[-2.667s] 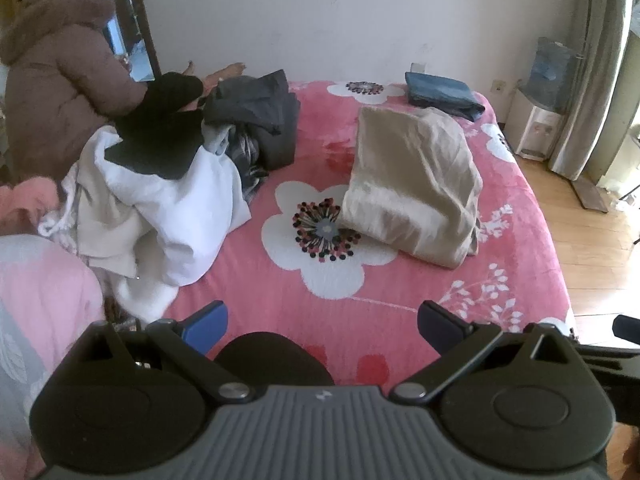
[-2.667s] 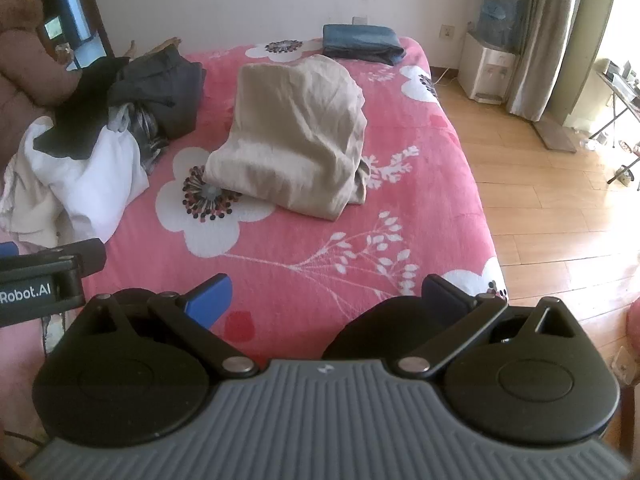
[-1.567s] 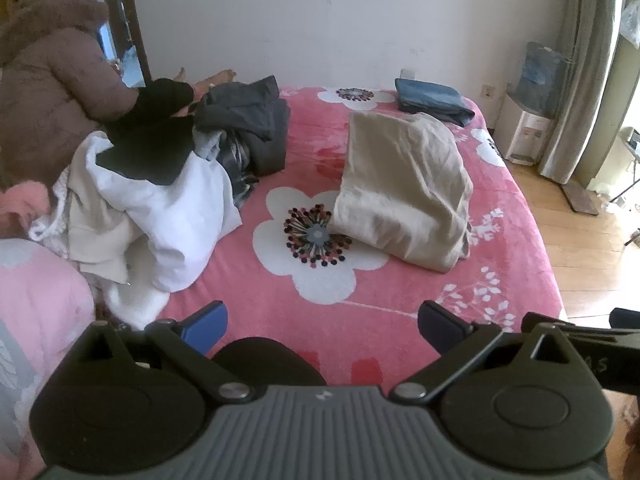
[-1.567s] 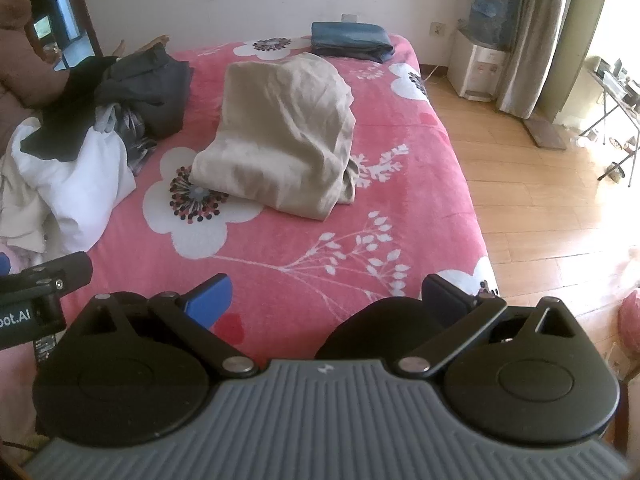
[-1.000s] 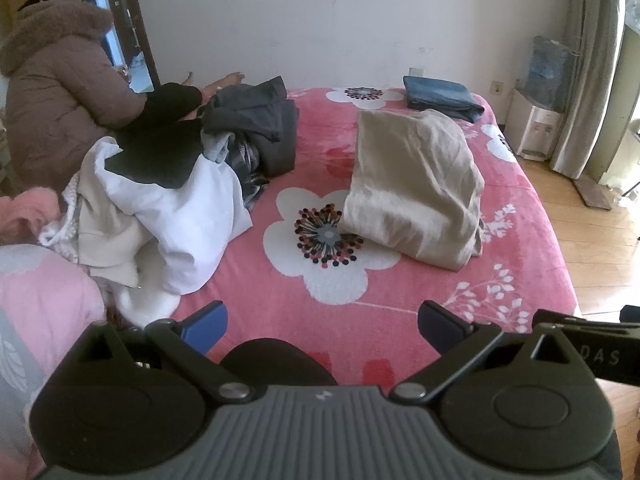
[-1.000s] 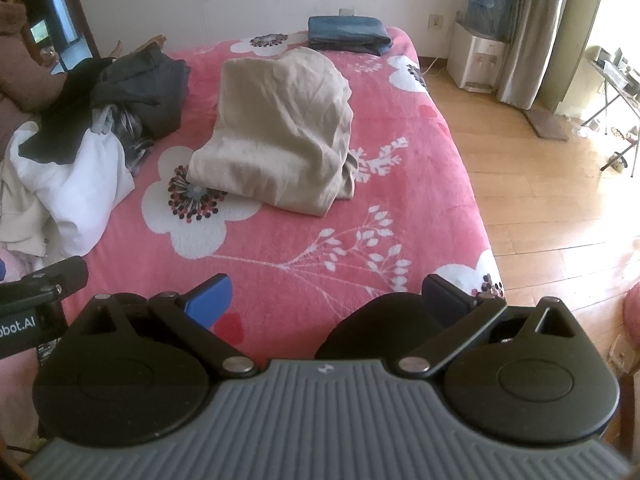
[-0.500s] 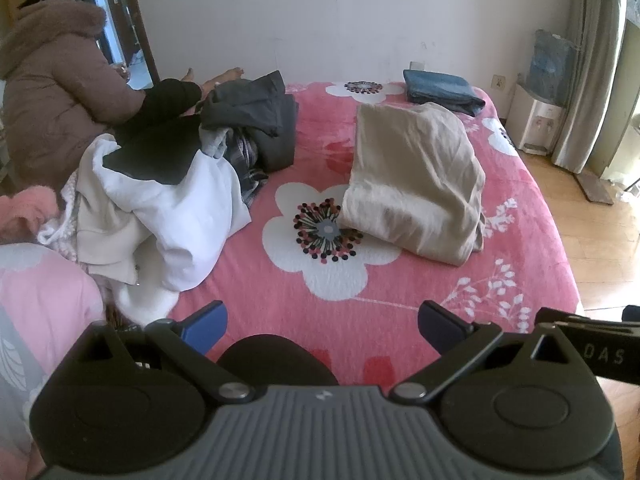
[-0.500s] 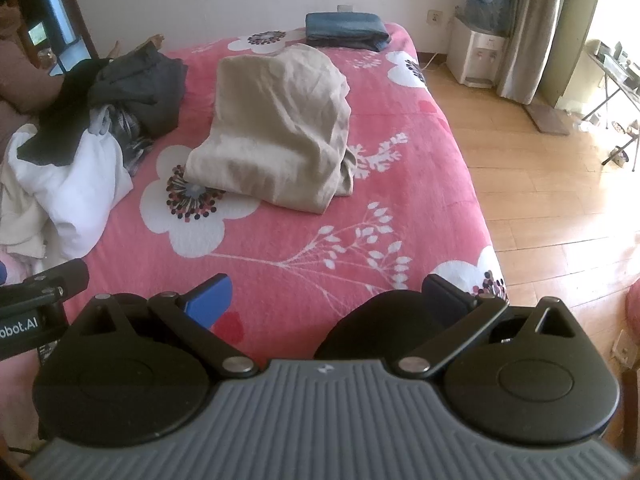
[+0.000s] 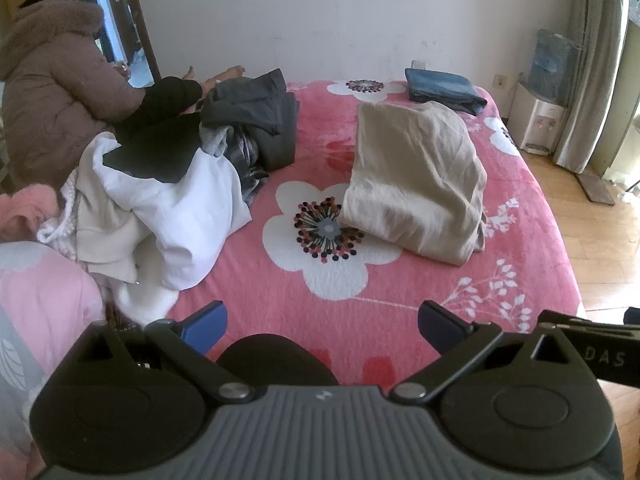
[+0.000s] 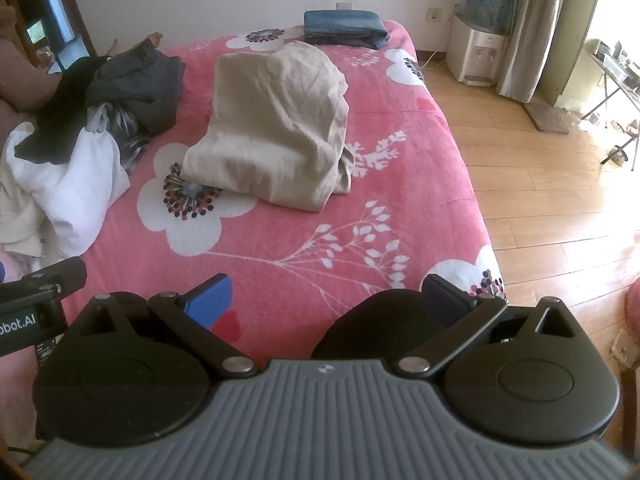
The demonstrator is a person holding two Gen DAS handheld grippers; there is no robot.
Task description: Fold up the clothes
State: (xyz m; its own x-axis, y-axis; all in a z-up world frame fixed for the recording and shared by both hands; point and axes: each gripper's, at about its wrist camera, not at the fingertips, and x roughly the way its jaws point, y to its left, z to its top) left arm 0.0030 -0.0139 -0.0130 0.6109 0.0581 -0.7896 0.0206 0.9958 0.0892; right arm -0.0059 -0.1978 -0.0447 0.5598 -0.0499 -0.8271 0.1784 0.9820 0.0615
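Note:
A beige garment [image 9: 416, 184] [image 10: 276, 128] lies folded in a loose heap in the middle of the pink flowered bed [image 9: 360, 280] [image 10: 304, 240]. Folded blue jeans [image 9: 442, 90] [image 10: 344, 32] rest at the bed's far corner. A pile of white, black and grey clothes [image 9: 172, 184] [image 10: 80, 136] covers the left side. My left gripper [image 9: 322, 322] hangs open above the near edge of the bed, well short of the beige garment. My right gripper [image 10: 326, 298] is open too, with nothing between its fingers.
A person in a brown hooded coat [image 9: 52, 96] sits at the far left of the bed beside the clothes pile. A pink pillow [image 9: 36, 300] lies near left. Wooden floor [image 10: 540, 184], a water dispenser [image 10: 478, 54] and curtains [image 10: 532, 28] are to the right.
Both grippers have drifted slightly over the near bed edge, so the view shifts a little. The clothes lie as before, and both grippers stay open and empty.

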